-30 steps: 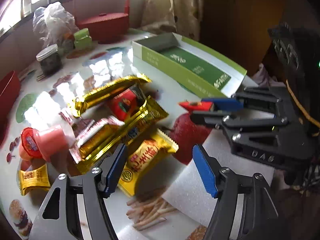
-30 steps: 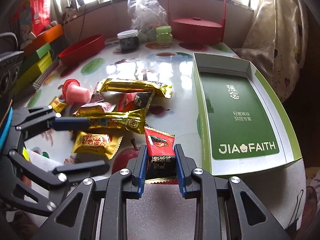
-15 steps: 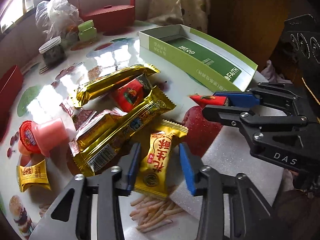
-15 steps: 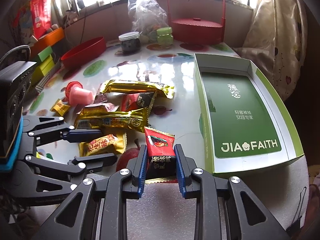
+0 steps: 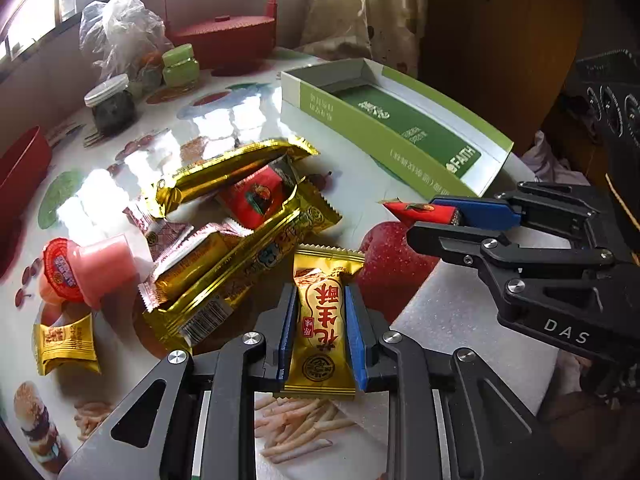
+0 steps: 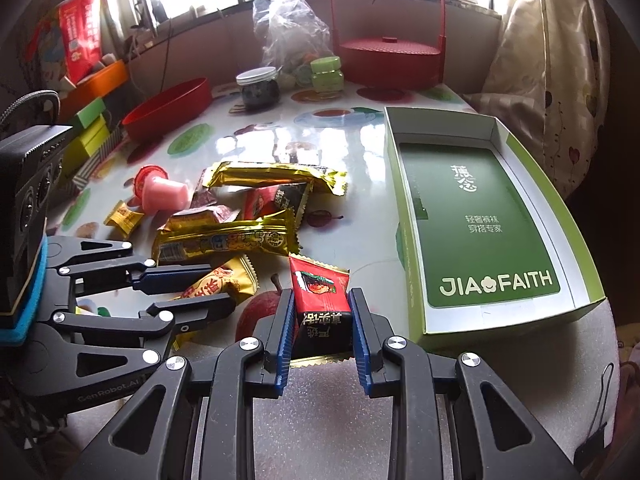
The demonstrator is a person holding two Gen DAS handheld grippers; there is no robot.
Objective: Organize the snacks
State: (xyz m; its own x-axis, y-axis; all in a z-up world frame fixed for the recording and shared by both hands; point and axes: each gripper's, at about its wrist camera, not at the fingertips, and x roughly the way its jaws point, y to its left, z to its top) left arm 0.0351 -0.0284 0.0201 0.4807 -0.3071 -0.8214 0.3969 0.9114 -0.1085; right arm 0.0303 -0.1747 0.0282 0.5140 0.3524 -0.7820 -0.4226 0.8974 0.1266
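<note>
My left gripper is shut on a yellow snack packet at the near edge of the snack pile; it also shows in the right wrist view. My right gripper is shut on a red and black snack packet, held just left of the green and white box; that packet pokes out of it in the left wrist view. The box has nothing in it. Gold bars, a red packet and a pink jelly cup lie in the pile.
A red lidded basket, a plastic bag, a dark jar and green jars stand at the back. A red bowl and coloured boxes are at the left. A small yellow packet lies near the left edge.
My left gripper moved forward over the yellow packet and closed on it. My right gripper kept hold of the red and black packet and barely moved.
</note>
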